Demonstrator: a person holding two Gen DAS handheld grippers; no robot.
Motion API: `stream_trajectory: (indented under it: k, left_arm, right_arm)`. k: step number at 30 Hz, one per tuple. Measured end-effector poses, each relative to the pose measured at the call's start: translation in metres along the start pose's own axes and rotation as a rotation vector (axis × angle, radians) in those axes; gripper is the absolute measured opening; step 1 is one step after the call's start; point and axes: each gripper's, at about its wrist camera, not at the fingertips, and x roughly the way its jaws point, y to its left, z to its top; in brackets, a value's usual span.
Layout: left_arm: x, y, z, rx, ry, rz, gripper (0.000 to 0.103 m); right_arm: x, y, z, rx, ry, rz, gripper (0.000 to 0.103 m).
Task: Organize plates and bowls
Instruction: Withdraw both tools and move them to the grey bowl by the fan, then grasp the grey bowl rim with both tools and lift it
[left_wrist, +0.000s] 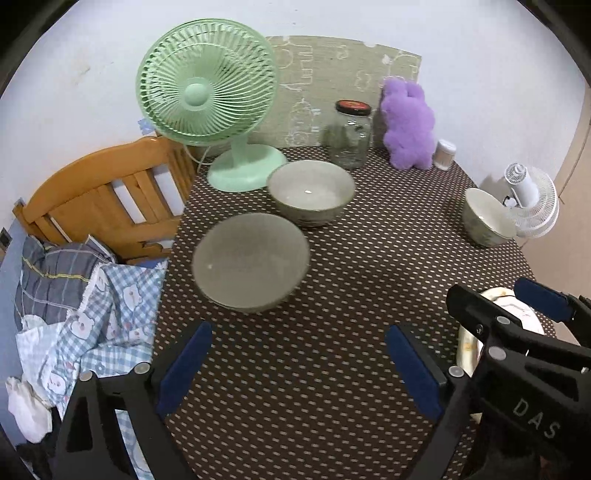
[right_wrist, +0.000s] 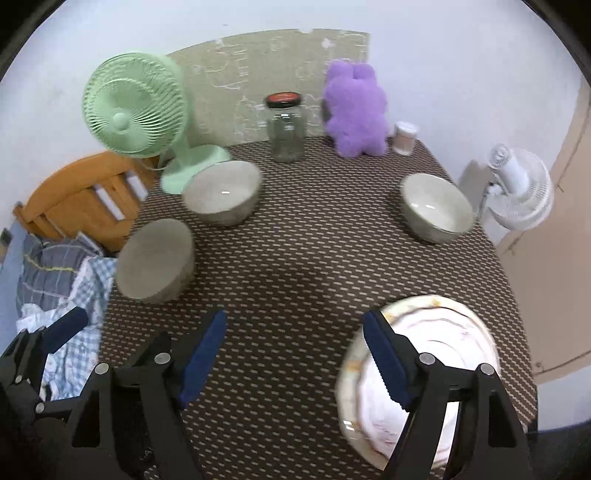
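Three grey-green bowls stand on the dotted brown tablecloth (left_wrist: 295, 369): one near the left edge (left_wrist: 250, 261) (right_wrist: 155, 260), one behind it by the green fan (left_wrist: 310, 192) (right_wrist: 221, 197), one at the right edge (left_wrist: 485, 216) (right_wrist: 436, 206). A white plate (right_wrist: 443, 354) lies at the near right; its rim also shows in the left wrist view (left_wrist: 469, 343). My left gripper (left_wrist: 299, 369) is open and empty, just short of the nearest bowl. My right gripper (right_wrist: 295, 362) is open and empty, its right finger over the plate's left rim.
A green desk fan (left_wrist: 207, 96), a glass jar with a dark lid (left_wrist: 349, 136), a purple plush toy (left_wrist: 406, 125) and a small white container (left_wrist: 445, 153) stand along the back. A white fan (left_wrist: 532, 199) is off the right edge. A wooden chair (left_wrist: 103, 199) and checked cloths (left_wrist: 92, 314) are left.
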Motion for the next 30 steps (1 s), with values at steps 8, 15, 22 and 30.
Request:
stream_trajectory:
  k: [8,15,22,30]
  left_arm:
    - [0.011,0.040,0.013,-0.004,-0.026,0.023,0.098]
    - [0.036,0.064,0.028,-0.006,-0.024,0.041,0.097]
    - [0.068,0.086,0.034,-0.012,-0.020,0.081,0.093]
    - [0.108,0.104,0.039,-0.049,0.033,0.096,0.069]
  right_arm:
    - [0.017,0.040,0.014,0.008,-0.010,0.015,0.079]
    - [0.038,0.062,0.028,0.017,-0.025,0.006,0.079]
    - [0.078,0.078,0.042,0.015,0.025,0.006,0.079]
    - [0.125,0.090,0.053,0.025,0.084,0.010,0.066]
